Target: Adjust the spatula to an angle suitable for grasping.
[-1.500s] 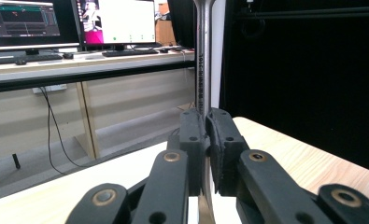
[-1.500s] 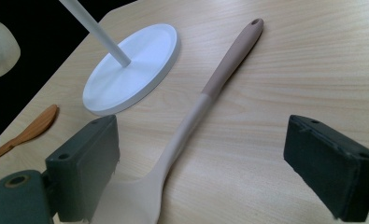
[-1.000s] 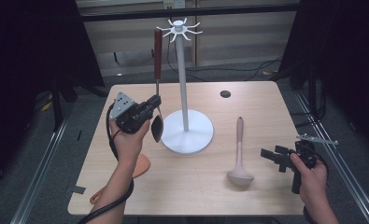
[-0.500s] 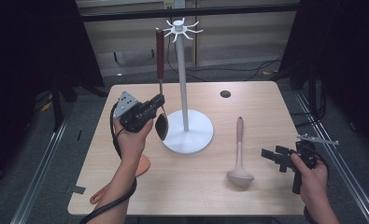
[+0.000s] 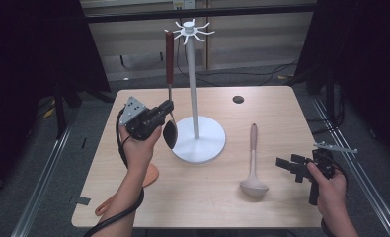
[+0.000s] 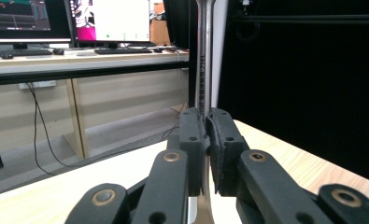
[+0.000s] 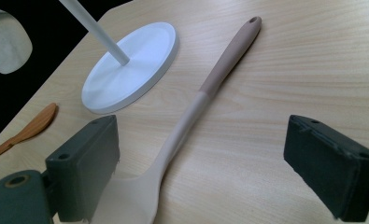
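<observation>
Rightward, bare table (image 5: 281, 207) around wide-open right tongs (image 5: 285, 163).

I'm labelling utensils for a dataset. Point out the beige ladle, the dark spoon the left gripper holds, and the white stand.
beige ladle (image 5: 252, 153): high view, mid-handle.
dark spoon (image 5: 170, 134): high view, its bowl.
white stand (image 5: 205, 144): high view, round base.

My pale wood-grain bench (image 5: 281, 106) with rounded corners stands on grey floor (image 5: 34, 163). Black curtains (image 5: 29, 44) hang at both sides. Beyond its far edge runs a beige counter (image 6: 79, 56) carrying lit monitors (image 6: 109, 18), black cables (image 5: 252, 76) trailing below.
</observation>
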Tool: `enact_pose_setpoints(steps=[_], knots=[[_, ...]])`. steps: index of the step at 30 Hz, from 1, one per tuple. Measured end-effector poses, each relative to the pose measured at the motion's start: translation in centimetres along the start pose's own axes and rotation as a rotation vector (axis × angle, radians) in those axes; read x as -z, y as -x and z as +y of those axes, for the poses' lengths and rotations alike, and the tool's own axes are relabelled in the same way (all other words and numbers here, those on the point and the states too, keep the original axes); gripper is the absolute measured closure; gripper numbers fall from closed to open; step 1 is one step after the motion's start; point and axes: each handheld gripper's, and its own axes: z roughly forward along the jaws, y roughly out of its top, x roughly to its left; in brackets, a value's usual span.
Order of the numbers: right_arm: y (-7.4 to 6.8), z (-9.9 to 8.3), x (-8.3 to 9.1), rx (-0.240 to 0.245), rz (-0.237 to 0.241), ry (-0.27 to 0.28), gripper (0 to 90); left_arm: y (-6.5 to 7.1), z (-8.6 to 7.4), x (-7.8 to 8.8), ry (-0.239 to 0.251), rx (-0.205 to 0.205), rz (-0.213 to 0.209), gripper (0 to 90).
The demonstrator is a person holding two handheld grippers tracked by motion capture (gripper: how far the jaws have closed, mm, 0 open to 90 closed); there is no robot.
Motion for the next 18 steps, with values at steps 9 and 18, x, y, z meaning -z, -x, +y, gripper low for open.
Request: enact_pose_setpoints(steps=[9, 18], knots=[[-0.1, 0.0, -0.1, 0.0, 0.006, -0.001, 10.2, 1.2, 0.0, -0.1, -0.005, 0.004, 0.009, 84.6], [0.0, 0.0, 0.0, -0.001, 0.002, -0.001, 10.2, 1.4, 0.2, -0.5, -0.012, -0.003, 0.055, 84.8]])
